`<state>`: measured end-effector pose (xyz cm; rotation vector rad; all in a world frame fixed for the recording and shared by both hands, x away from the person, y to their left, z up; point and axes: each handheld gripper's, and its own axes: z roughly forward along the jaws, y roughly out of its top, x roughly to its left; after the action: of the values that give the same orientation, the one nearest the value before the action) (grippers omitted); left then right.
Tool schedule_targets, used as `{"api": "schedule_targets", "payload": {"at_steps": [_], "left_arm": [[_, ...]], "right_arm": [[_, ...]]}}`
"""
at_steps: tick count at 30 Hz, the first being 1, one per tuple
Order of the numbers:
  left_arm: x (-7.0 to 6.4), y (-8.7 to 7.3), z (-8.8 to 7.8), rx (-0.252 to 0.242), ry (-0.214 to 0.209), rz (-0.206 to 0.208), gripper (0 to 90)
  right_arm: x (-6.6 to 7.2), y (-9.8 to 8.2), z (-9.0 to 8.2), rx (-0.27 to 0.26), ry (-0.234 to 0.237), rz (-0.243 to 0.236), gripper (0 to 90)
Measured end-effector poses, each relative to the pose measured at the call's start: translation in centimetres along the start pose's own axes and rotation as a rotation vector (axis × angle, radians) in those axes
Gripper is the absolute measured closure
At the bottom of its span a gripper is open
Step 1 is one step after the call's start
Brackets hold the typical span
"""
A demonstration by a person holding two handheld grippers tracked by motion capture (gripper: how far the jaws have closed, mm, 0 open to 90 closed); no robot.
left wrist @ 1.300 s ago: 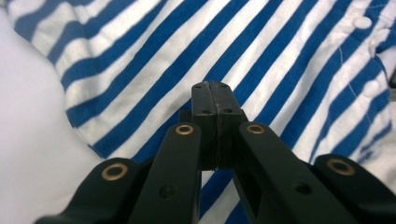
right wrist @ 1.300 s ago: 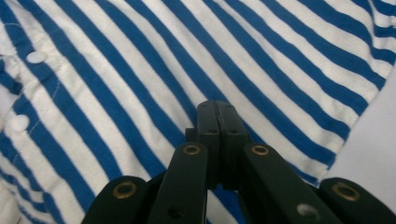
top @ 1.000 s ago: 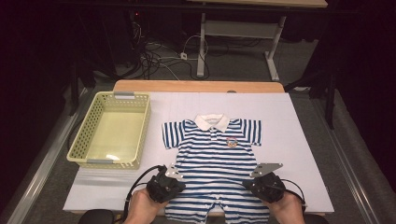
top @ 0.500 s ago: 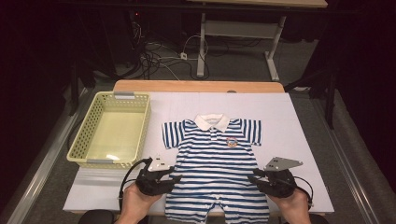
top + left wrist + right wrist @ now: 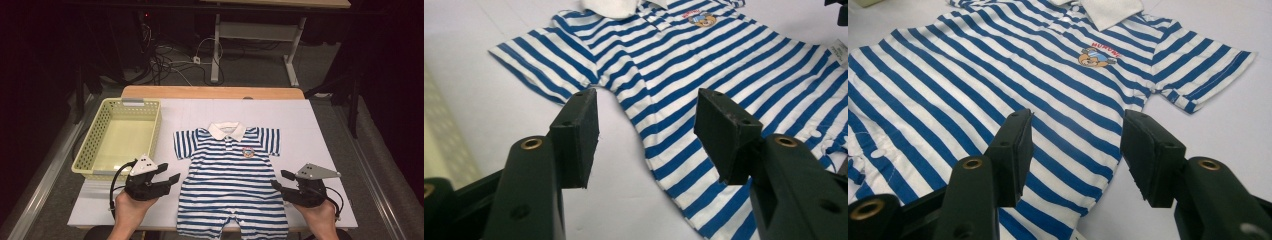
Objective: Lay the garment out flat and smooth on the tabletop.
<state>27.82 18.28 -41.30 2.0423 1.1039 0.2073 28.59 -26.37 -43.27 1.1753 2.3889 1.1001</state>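
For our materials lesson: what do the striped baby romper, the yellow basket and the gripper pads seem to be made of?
Striped romper: soft knit fabric, probably cotton, matt; it lies limp with faint wrinkles, stitched hems and an embroidered badge. Yellow basket: moulded plastic, slightly glossy, with a regular lattice wall. Left gripper pads: black, matt, blocky; possibly rubber or plastic, hard to tell.

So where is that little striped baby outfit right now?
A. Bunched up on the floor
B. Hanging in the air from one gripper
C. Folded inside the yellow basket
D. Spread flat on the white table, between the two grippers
D: the striped outfit lies flat on the white table, with the left gripper and right gripper open on either side and the yellow basket empty.
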Motion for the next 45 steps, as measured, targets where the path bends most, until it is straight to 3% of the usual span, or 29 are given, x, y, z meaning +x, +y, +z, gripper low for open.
{"api": "schedule_targets", "payload": {"at_steps": [5, 10, 16, 24, 31, 35, 40, 45], "left_arm": [[0.6, -0.2, -0.4, -0.022, 0.006, -0.003, 42.0], [1.2, -0.1, -0.9, -0.065, 0.02, 0.003, 41.9], [1.7, -0.3, -1.7, -0.101, 0.034, 0.002, 40.7], [2.0, -0.8, -2.4, -0.136, 0.058, -0.007, 37.7], [2.6, -1.2, -2.9, -0.159, 0.068, -0.033, 36.5], [3.2, -1.7, -3.8, -0.171, 0.099, -0.039, 35.7], [4.2, -2.9, -4.8, -0.2, 0.122, -0.082, 35.7], [4.8, -4.0, -5.1, -0.213, 0.129, -0.109, 35.0]], "right_arm": [[-0.1, -0.1, -0.2, -0.015, -0.009, -0.005, 47.2], [-0.4, -0.4, -1.1, -0.082, -0.055, -0.017, 45.1], [-1.8, -1.5, -2.6, -0.154, -0.086, 0.049, 40.4], [-2.8, -3.0, -3.6, -0.199, -0.118, 0.079, 36.2], [-3.5, -4.2, -4.4, -0.212, -0.145, 0.101, 35.2], [-4.0, -4.8, -5.0, -0.226, -0.157, 0.133, 34.4], [-4.3, -5.3, -4.9, -0.239, -0.139, 0.174, 33.1], [-4.1, -5.4, -4.4, -0.213, -0.128, 0.171, 32.8]]}}
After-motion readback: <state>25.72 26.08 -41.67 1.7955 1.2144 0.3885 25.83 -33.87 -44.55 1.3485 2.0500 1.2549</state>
